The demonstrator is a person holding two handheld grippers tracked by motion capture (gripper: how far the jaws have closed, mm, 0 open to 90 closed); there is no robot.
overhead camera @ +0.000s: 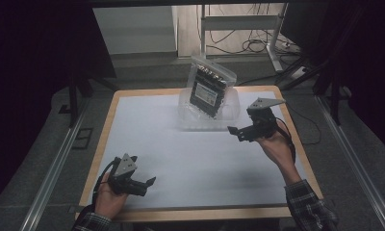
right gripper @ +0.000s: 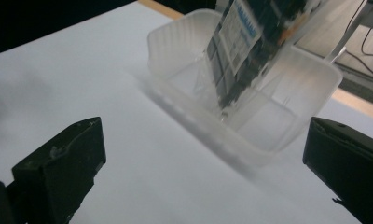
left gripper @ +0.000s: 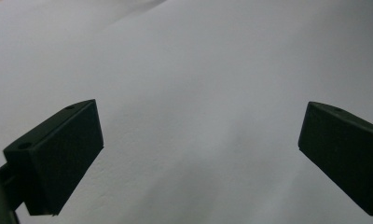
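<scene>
Worktop [overhead camera: 133,134]: wooden-edged, covered by a white sheet, seen from above with dark surroundings and cables on the floor beyond its far edge.

Tub [overhead camera: 231,113]: clear plastic, rectangular, open-topped, standing on the sheet near the far edge, right of centre. In the right gripper view the tub [right gripper: 310,88] lay ahead of the jaws, its ribbed walls translucent.

Bag [overhead camera: 211,86]: clear, resealable, holding dark contents with a white and blue label. It stood on end inside the tub, tilted, its upper half rising well above the rim. In the right gripper view the bag [right gripper: 250,46] was blurred, its lower end down on the tub floor.

Right claw [overhead camera: 235,131]: held in the person's right hand [overhead camera: 277,147], raised above the sheet just beside the tub's near right corner, jaws pointing left. Released; in the right gripper view the two black jaws stood wide apart with nothing between them. Grey three-cornered plate on top.

Left claw [overhead camera: 149,183]: held in the left hand [overhead camera: 106,197] near the front left of the worktop, well apart from the tub, jaws pointing right. Released; in the left gripper view the jaws stood wide apart over bare white sheet, holding nothing.

Sleeves: plaid, at both wrists.
</scene>
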